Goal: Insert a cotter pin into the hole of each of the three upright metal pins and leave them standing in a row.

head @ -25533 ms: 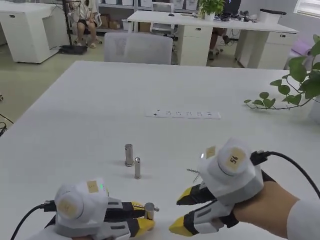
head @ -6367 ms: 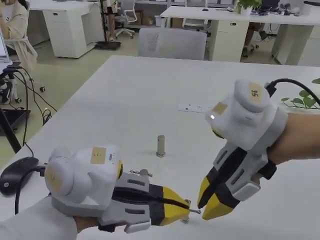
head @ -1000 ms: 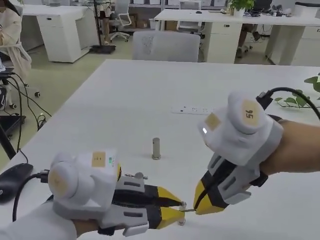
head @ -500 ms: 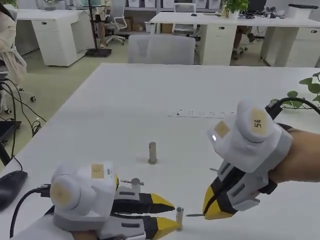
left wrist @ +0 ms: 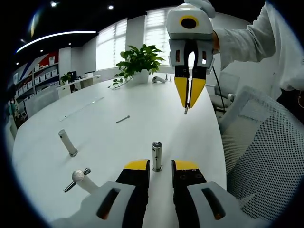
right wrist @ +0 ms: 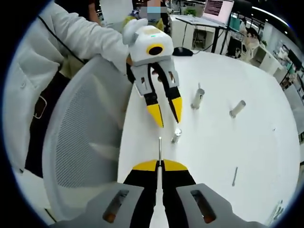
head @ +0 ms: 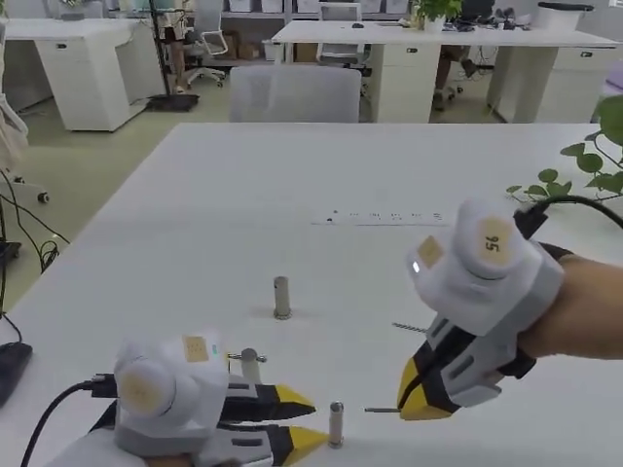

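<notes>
The left tool (head: 306,416) lies low on the counter (head: 195,243) with its jaws parted. A pin (head: 336,424) stands upright right at their yellow tips, and the jaws are not closed on it. In the left gripper view that pin (left wrist: 156,156) stands just ahead of the gap between the tips. The right tool (head: 421,397) is clamped on a cotter pin (head: 380,410), which points level at the pin's upper part and stops just short of it (a small gap shows in the head view). Beside the left tool stands a second pin (head: 251,364) with a fitted cotter (left wrist: 70,185) across its top. Farther back stands a bare third pin (head: 281,297). A loose cotter pin (head: 409,328) lies on the counter near the right tool.
</notes>
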Motion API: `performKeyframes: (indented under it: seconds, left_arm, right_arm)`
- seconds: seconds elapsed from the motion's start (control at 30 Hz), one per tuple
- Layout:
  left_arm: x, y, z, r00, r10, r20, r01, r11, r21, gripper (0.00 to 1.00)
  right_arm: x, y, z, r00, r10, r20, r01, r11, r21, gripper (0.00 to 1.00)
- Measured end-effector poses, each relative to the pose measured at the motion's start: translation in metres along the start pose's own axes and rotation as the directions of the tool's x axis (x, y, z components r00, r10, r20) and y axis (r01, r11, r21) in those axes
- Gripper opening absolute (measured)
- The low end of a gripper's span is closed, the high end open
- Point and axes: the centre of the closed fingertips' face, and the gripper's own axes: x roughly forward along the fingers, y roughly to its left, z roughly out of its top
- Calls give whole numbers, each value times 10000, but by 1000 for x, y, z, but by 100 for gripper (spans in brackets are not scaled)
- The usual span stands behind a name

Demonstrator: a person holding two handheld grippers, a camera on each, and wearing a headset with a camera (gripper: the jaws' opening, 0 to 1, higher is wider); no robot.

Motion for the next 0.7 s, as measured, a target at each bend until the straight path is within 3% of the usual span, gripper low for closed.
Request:
performKeyframes:
  seconds: [0.13, 0.3, 0.53, 0.7]
  left_arm:
    - [9, 2, -8, 9998, 42, -192, -39, 9999, 161, 17]
    - [16, 2, -9, 10000, -75, -50, 78, 9988, 491, 17]
    - [24, 4, -16, 9995, -280, -148, 290, 9971, 704, 16]
    - [29, 6, -18, 9994, -346, -72, 351, 9965, 764, 14]
  right_arm:
    - [0, 0, -3, 9999, -111, 47, 110, 9997, 233, 3]
    - [1, 4, -9, 9999, -118, 29, 117, 9990, 435, 3]
    - [3, 8, -15, 9999, -95, -94, 102, 9975, 694, 3]
    - [8, 6, -16, 9993, -295, -229, 319, 9932, 1122, 3]
